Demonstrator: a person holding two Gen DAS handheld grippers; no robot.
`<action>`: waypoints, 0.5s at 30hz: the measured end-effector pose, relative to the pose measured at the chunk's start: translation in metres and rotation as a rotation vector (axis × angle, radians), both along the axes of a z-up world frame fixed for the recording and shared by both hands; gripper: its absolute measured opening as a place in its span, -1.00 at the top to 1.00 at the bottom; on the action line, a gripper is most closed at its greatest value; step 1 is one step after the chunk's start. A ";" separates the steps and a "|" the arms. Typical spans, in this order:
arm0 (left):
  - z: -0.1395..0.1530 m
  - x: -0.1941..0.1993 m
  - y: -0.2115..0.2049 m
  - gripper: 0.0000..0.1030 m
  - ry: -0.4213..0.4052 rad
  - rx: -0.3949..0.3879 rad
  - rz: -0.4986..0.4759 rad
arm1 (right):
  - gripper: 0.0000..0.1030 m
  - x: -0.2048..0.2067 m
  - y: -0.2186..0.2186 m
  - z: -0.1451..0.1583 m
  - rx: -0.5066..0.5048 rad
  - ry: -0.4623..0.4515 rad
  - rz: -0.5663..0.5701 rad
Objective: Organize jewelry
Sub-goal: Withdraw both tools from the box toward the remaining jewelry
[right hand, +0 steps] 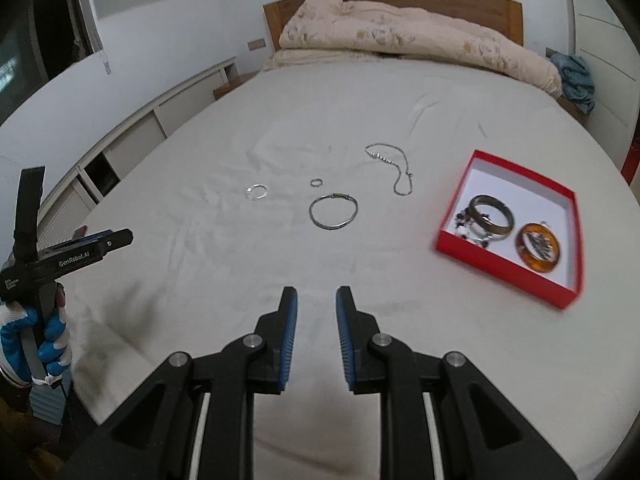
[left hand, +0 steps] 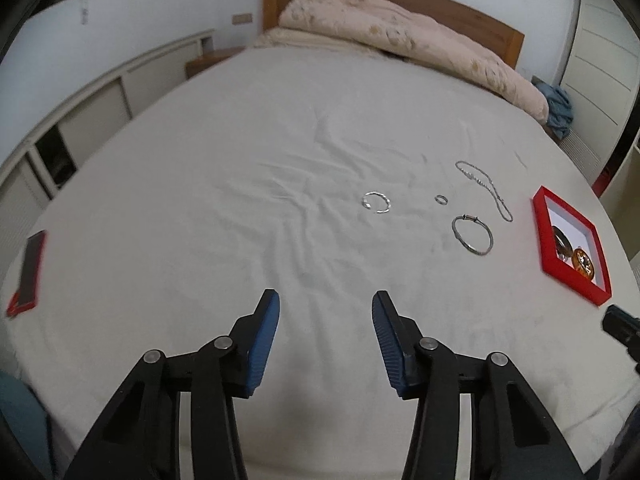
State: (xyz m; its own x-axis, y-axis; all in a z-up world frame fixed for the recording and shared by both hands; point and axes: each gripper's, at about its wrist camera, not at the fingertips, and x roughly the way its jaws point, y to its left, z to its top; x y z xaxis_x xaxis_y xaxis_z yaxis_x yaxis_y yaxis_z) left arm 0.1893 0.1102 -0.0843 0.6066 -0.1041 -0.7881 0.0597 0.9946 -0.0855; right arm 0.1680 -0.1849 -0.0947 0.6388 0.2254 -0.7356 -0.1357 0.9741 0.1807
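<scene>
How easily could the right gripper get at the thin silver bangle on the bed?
Probably easily: the right gripper has open jaws, and only bare sheet lies between it and the thin silver bangle.

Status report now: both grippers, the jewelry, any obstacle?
Left gripper open, empty; right gripper open, empty. Bangle, small ring, open ring, chain loose on bed sheet. Red box holds three pieces. No obstacle visible.
</scene>
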 end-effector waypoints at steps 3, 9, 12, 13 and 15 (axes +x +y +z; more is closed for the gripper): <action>-0.015 0.038 -0.006 0.08 0.026 -0.021 -0.014 | 0.63 0.035 -0.001 -0.019 0.011 0.024 0.000; -0.039 0.110 -0.024 0.11 0.042 -0.026 -0.039 | 0.63 0.102 -0.003 -0.052 0.045 0.053 0.000; -0.051 0.138 -0.031 0.12 0.047 -0.020 -0.043 | 0.63 0.130 -0.003 -0.064 0.048 0.062 0.003; -0.054 0.144 -0.034 0.12 0.050 -0.015 -0.043 | 0.63 0.140 -0.004 -0.068 0.048 0.065 0.001; -0.063 0.157 -0.038 0.15 0.058 -0.007 -0.047 | 0.63 0.157 -0.005 -0.076 0.053 0.067 0.000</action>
